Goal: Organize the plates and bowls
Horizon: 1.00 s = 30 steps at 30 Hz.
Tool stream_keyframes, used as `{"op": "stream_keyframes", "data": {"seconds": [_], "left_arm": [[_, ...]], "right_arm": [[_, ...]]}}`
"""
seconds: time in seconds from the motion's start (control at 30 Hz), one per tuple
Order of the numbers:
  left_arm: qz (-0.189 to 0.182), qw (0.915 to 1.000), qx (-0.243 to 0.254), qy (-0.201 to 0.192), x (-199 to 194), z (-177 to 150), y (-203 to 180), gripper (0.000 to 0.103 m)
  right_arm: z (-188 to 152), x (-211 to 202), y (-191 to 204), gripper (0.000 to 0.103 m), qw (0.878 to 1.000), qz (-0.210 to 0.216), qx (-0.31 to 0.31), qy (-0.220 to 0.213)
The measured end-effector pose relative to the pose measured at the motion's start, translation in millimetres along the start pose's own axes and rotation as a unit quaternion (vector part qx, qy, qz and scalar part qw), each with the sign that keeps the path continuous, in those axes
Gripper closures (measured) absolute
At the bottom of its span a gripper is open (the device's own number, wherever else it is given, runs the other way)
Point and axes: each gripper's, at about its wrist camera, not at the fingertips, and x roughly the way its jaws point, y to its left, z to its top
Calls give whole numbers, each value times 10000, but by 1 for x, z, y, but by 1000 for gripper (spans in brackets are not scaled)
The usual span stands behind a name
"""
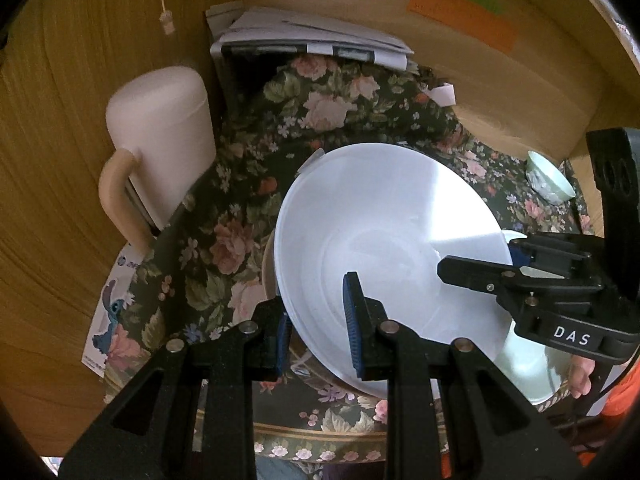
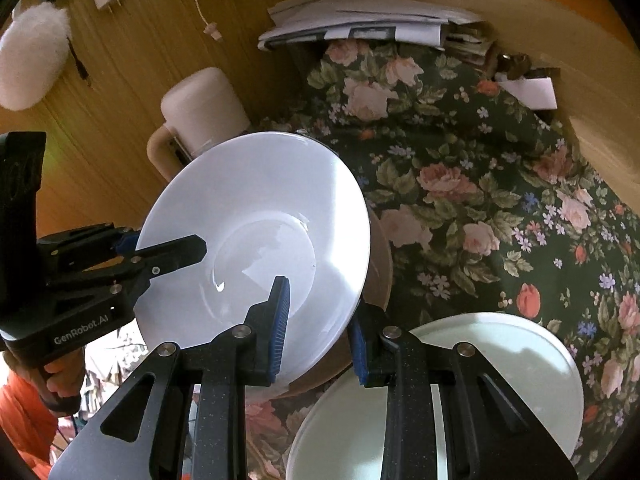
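A large white plate [image 1: 384, 236] is held tilted above the floral tablecloth by both grippers, one at each side. My left gripper [image 1: 318, 320] is shut on its near rim, and it also shows in the right wrist view [image 2: 160, 254]. My right gripper [image 2: 320, 326] is shut on the opposite rim and shows in the left wrist view [image 1: 476, 266]. The plate [image 2: 256, 236] fills the middle of the right wrist view. A pale green plate [image 2: 500, 376] lies flat on the cloth under the right gripper. A small green bowl [image 1: 548, 178] sits at the far right.
A cream jug with a handle [image 1: 160, 152] stands at the left by the wooden wall. A stack of papers [image 1: 312, 38] lies at the back. The floral tablecloth [image 2: 480, 184] covers the table. A brown round object [image 2: 380, 264] sits under the raised plate.
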Motion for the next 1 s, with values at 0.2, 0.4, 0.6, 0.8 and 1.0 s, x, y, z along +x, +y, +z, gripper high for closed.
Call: {"op": "stream_keyframes", "data": {"seconds": [0.2, 0.4, 0.6, 0.8, 1.0], "left_arm": [[-50, 10000, -53, 62, 8, -2, 2, 79], [-66, 9999, -110, 17, 8, -1, 5, 79], [-25, 9999, -118, 0, 10, -3, 6, 79], [21, 9999, -90, -42, 11, 0, 5, 79], [39, 9998, -181, -55, 11, 4, 8, 79]], "right_arm": [[1, 4, -4, 76, 9999, -53, 27, 147], [4, 3, -3, 75, 9997, -128, -54, 193], [7, -5, -5, 75, 9997, -222, -73, 111], [8, -12, -4, 68, 9989, -375, -281, -36], [4, -9, -9, 68, 9994, -298, -187, -61]]}}
